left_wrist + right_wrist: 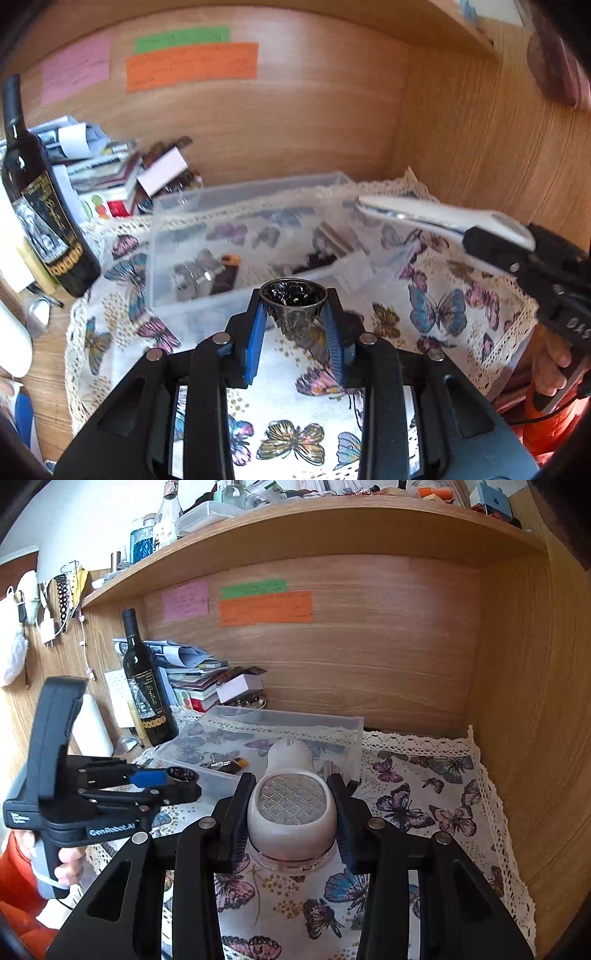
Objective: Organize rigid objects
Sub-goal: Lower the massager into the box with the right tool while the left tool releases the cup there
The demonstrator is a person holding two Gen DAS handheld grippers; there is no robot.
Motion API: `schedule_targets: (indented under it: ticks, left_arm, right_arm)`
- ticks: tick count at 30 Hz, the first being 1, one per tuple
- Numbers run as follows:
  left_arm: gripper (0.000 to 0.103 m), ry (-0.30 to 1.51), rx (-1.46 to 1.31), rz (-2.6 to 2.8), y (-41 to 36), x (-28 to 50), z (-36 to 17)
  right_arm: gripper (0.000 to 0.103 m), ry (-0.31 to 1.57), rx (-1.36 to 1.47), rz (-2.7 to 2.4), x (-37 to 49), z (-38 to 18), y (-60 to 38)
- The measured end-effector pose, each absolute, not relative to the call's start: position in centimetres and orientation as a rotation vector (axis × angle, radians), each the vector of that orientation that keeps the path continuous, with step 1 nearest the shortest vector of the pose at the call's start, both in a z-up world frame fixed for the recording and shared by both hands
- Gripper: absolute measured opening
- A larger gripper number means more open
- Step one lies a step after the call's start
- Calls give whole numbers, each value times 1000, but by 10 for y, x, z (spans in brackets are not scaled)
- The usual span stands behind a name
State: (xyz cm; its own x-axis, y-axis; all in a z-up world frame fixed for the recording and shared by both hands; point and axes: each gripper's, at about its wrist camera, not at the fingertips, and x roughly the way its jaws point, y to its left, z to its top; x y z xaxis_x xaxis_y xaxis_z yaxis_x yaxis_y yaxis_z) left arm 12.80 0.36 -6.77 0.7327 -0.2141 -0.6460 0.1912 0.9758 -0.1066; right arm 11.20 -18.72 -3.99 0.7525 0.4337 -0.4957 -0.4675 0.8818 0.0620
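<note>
My left gripper [293,308] is shut on a small dark metal cup [293,299], held upright above the butterfly cloth just in front of the clear plastic box [207,295]. The same gripper [168,777] and cup [181,774] show at the left of the right wrist view. My right gripper [291,805] is shut on a white handheld device [291,805] with a silvery mesh face, its narrow end pointing over the box [347,738]. In the left wrist view that device [436,216] hangs at the right, near the box's far corner. The box holds keys and a lighter.
A dark wine bottle [40,206] stands left of the box, with a pile of papers and books [107,166] behind it. Wooden walls close the back and right; a shelf [295,528] hangs overhead. The butterfly cloth [424,805] lies right of the box.
</note>
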Motion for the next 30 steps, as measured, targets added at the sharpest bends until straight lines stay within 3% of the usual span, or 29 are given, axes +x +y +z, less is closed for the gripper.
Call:
schedule_targets:
  ticks: [10,30]
  left_arm:
    - [31,672,-44,-184,27,155,-47]
    - [31,798,-78,-164,53,212,-96]
  right_arm:
    - [36,561,-61,496,153,-42,-176]
    - [36,743,-107,546,222,-97,-129]
